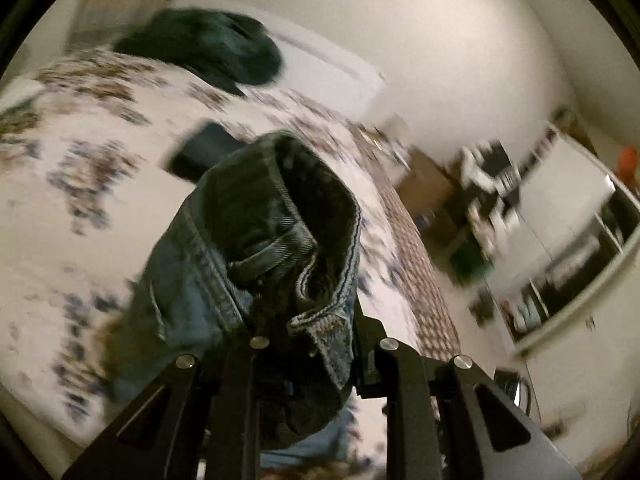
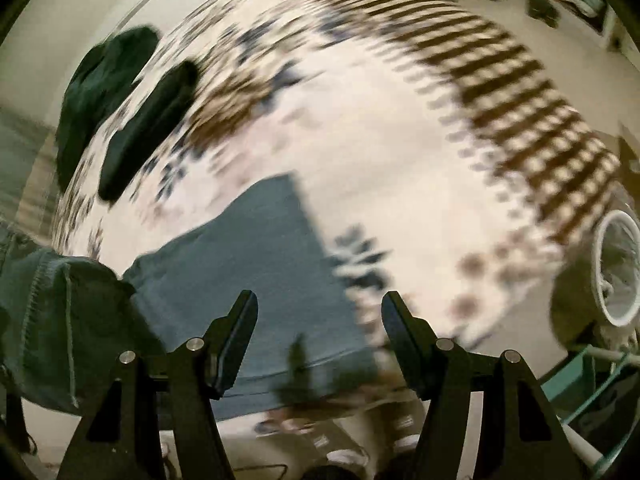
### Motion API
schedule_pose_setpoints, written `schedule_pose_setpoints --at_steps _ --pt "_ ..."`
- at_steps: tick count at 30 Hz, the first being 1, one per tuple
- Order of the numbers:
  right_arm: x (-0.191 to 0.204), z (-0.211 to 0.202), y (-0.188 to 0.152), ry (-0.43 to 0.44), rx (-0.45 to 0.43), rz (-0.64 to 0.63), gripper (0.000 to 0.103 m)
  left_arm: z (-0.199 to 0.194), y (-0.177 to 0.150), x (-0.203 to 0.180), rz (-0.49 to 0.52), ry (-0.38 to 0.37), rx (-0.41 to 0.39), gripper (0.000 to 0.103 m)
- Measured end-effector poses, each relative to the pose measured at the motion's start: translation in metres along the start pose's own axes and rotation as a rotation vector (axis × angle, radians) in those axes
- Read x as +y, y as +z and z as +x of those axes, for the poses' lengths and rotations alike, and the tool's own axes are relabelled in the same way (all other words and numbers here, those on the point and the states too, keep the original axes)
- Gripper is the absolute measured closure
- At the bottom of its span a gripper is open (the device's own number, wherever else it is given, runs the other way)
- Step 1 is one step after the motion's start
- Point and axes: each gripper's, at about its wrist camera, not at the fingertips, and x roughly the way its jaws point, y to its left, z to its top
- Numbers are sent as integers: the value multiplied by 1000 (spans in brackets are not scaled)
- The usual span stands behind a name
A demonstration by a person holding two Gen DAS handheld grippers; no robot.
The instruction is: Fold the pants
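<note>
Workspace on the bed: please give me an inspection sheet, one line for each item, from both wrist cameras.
Surface: bed with white floral bedspread, checked border along its edge.
Job's things: blue jeans, bunched and lifted at the left gripper; another part lies flat on the bed.
Clutter: dark clothes pile and a small dark folded item farther up the bed.
Grippers: left shut on the jeans; right gripper open, holds nothing, above the flat denim.
Cables: nothing seen clearly.
Surroundings: white basket beside the bed; shelves along the wall, blurred.
</note>
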Motion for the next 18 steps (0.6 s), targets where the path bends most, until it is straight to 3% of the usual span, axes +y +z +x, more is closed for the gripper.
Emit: schedule_pose_setpoints --at_steps 9,14,17,18 --pt "-95 -2 22 -88 -19 119 36 104 -81 -77 202 -12 249 87" --pt "-119 3 27 -109 29 124 36 141 -110 -91 243 59 393 82" --pt "-125 2 31 -101 57 121 32 140 -116 -97 218 70 445 72" --pt "-127 0 33 -84 59 123 27 137 -114 -100 207 54 456 60"
